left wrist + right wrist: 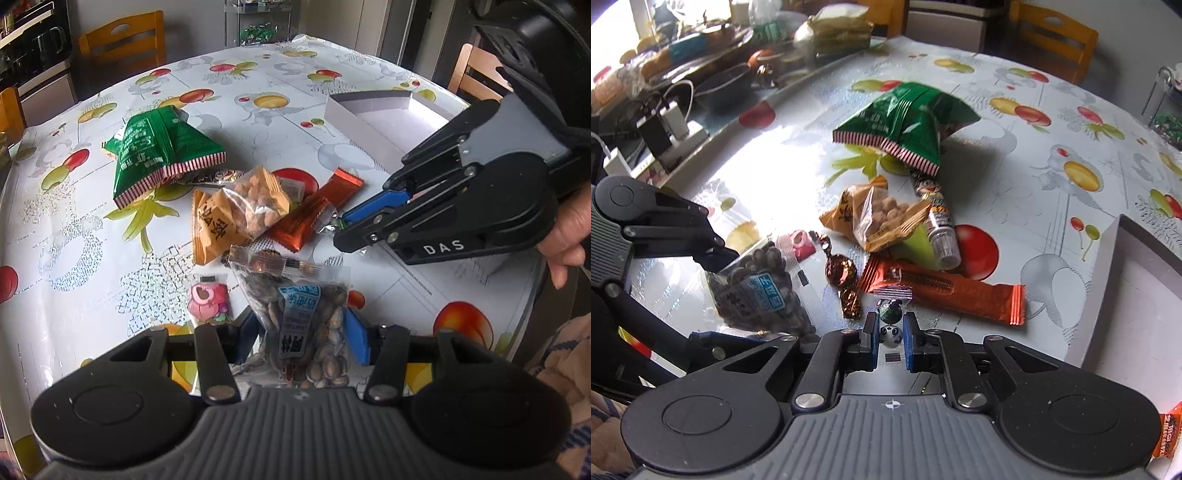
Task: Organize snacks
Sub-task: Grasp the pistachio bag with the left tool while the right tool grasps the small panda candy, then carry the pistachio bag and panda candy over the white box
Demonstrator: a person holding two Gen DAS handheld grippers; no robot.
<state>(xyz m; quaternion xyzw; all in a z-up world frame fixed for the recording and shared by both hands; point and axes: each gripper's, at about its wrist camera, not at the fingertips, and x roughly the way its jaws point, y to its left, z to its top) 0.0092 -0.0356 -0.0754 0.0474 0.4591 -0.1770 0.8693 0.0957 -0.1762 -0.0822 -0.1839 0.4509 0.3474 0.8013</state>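
A clear bag of sunflower seeds (310, 306) with a blue label sits between the blue pads of my left gripper (301, 328), which is shut on it just above the fruit-print tablecloth (92, 229). My right gripper (891, 326) is shut on a small panda-print candy (892, 336) in a green and silver wrapper. In the left wrist view the right gripper (341, 229) comes in from the right, its tips beside the orange-red bar (314, 216). The white box (1126, 291) lies open at the right.
Loose snacks lie mid-table: a green bag (905, 122), an orange peanut bag (879, 218), a tube snack (936, 221), a brown foil candy (842, 273) and a pink candy (208, 301). Wooden chairs (125, 37) stand behind. Clutter fills the counter (683, 85) to the left.
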